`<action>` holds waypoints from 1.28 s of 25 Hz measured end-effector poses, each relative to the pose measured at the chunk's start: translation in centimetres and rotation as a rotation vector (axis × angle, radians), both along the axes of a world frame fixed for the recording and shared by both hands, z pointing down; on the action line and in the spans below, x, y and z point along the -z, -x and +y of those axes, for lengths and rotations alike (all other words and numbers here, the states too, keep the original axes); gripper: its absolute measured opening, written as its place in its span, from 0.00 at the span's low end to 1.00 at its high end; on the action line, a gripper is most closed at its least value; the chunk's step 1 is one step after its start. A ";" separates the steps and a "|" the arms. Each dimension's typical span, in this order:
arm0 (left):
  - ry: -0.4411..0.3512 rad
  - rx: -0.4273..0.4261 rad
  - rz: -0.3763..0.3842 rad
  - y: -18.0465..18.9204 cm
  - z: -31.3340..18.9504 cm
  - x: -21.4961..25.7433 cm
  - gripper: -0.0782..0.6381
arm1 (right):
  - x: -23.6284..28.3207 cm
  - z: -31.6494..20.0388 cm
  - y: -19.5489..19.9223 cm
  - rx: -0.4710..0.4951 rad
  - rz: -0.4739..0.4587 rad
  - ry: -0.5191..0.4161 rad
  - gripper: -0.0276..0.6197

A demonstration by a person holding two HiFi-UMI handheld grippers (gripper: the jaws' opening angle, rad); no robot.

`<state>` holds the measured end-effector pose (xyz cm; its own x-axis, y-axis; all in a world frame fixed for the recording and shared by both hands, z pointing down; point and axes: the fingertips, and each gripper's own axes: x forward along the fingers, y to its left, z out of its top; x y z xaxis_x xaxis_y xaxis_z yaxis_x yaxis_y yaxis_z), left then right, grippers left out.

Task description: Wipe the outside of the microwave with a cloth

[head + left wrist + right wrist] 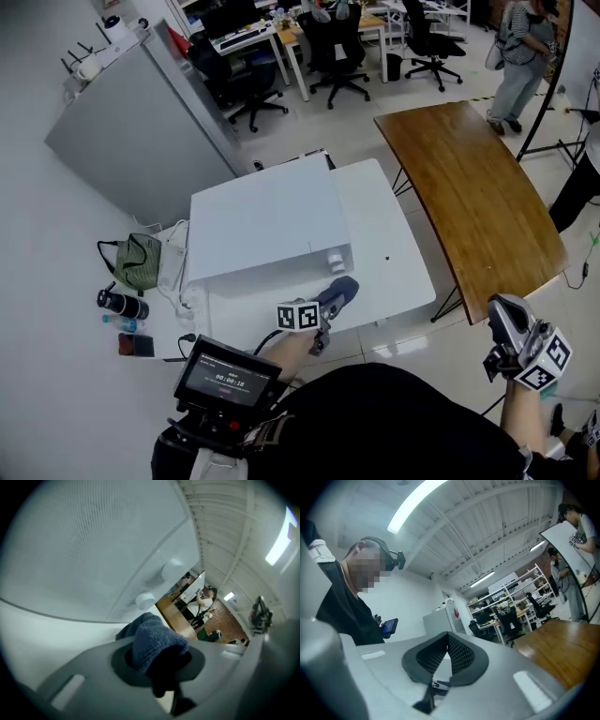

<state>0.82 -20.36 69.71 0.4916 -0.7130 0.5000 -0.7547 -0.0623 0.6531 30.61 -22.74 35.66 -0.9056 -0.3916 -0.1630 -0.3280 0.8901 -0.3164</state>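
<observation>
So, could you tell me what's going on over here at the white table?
A person is working on a white microwave that sits on the table, with a handheld gripper in each hand. The left gripper is shut on a blue cloth, held at the microwave's front near its knobs. The right gripper is off beside the table, jaws together, holding nothing.

left gripper [334, 298] | forearm stretched forward, jaws clamped on a blue cloth [154, 640] | right gripper [504, 323] | held low at right side, angled upward, jaws pressed together
</observation>
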 end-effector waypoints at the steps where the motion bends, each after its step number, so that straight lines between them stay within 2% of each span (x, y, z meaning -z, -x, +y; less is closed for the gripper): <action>1: -0.022 -0.009 -0.013 0.8 1.5 1.4 0.19 | 0.2 -0.1 1.4 0.032 -0.015 -0.010 0.05; 5: -0.145 0.025 -0.065 6.4 6.8 7.7 0.19 | 0.7 0.6 8.9 0.179 -0.060 -0.044 0.05; 11: -0.361 0.047 -0.099 16.3 14.1 15.8 0.19 | 2.7 4.7 23.4 0.360 -0.060 -0.110 0.05; 16: -0.436 0.059 -0.132 25.7 19.8 19.0 0.19 | 4.4 9.5 34.6 0.401 -0.059 -0.139 0.05; 21: -0.508 0.084 -0.128 32.4 23.1 21.5 0.19 | 3.8 13.3 41.8 0.413 -0.019 -0.117 0.05; 23: -0.543 0.079 -0.106 34.1 24.1 22.6 0.19 | 4.0 14.4 43.7 0.409 -0.001 -0.101 0.05; 26: -0.582 0.056 -0.082 34.0 24.8 24.2 0.19 | 3.5 15.5 43.8 0.383 0.033 -0.084 0.05; 29: -0.618 0.007 -0.064 32.1 25.1 25.4 0.19 | 3.6 16.7 42.1 0.353 0.051 -0.086 0.05; 32: -0.629 -0.024 -0.056 28.0 25.8 26.4 0.19 | 3.9 17.7 38.2 0.322 0.037 -0.092 0.05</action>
